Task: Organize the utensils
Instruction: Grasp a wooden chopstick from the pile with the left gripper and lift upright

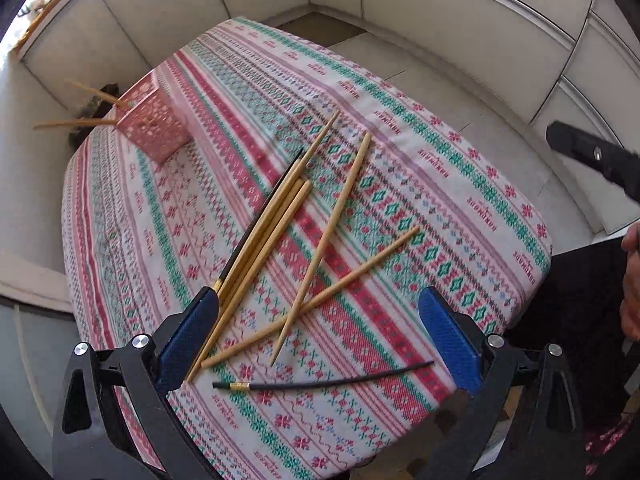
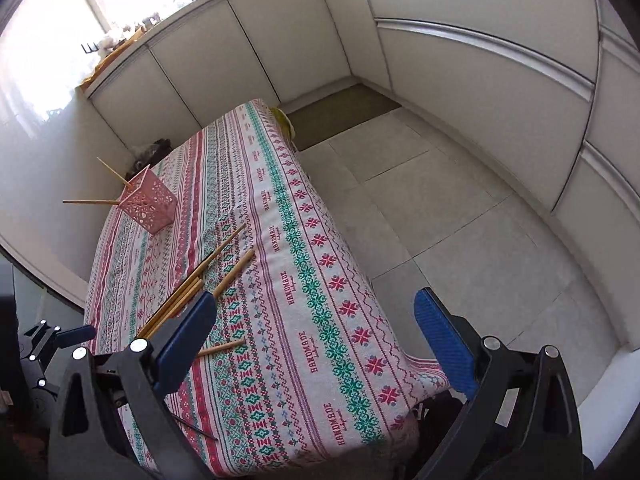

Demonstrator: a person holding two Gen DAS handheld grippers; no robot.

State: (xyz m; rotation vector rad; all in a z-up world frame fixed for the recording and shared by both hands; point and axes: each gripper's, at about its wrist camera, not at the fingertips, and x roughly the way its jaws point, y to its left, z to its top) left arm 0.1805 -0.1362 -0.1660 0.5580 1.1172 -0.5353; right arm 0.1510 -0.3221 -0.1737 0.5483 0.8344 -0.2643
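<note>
Several wooden chopsticks (image 1: pixel 320 240) lie loose and crossed on the patterned tablecloth (image 1: pixel 400 160), with a black chopstick (image 1: pixel 320 382) near the front and another black one (image 1: pixel 260 216) beside the wooden bundle. A pink perforated holder (image 1: pixel 154 128) stands at the far left with two wooden chopsticks (image 1: pixel 76 123) leaning out of it. My left gripper (image 1: pixel 320 320) is open and empty, hovering over the loose pile. My right gripper (image 2: pixel 316 328) is open and empty above the table's right side; the pile (image 2: pixel 192 284) and the holder (image 2: pixel 150 204) lie to its left.
The table (image 2: pixel 320 320) is small, with edges close on all sides. Tiled floor (image 2: pixel 460 240) lies to the right and white cabinets (image 2: pixel 480 100) ring the room. The other gripper's black tip (image 1: pixel 592 156) and a hand (image 1: pixel 632 280) show at the right edge.
</note>
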